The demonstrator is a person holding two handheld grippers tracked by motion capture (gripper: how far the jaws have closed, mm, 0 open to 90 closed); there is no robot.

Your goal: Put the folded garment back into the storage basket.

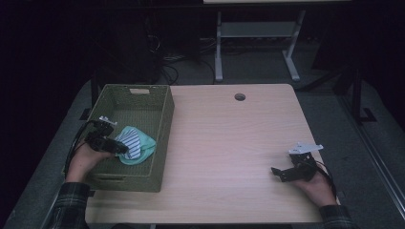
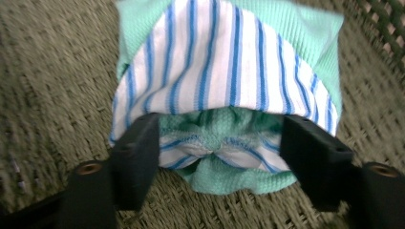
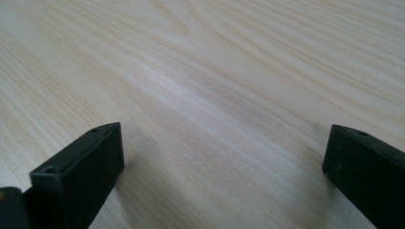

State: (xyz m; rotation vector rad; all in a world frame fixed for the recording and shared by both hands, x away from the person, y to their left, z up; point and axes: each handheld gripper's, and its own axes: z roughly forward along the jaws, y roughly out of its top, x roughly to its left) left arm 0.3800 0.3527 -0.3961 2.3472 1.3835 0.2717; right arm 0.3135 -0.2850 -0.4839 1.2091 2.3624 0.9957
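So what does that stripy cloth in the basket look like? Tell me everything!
The stripy cloth is soft knitted fabric, mint green with a white part crossed by blue stripes. It lies crumpled and folded over itself on the floor of the green woven basket, near the front. The left gripper stands with its jaws open on either side of the bunched edge, not squeezing it.

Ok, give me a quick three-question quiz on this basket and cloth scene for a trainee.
1. True or false: the striped cloth lies inside the green basket.
2. Which claw is over the cloth: A) left claw, B) right claw?
3. What surface lies under the right claw?

Key: 1 true. 2 A; its jaws stand apart on either side of the cloth's bunched end. 3 The bare wooden table.
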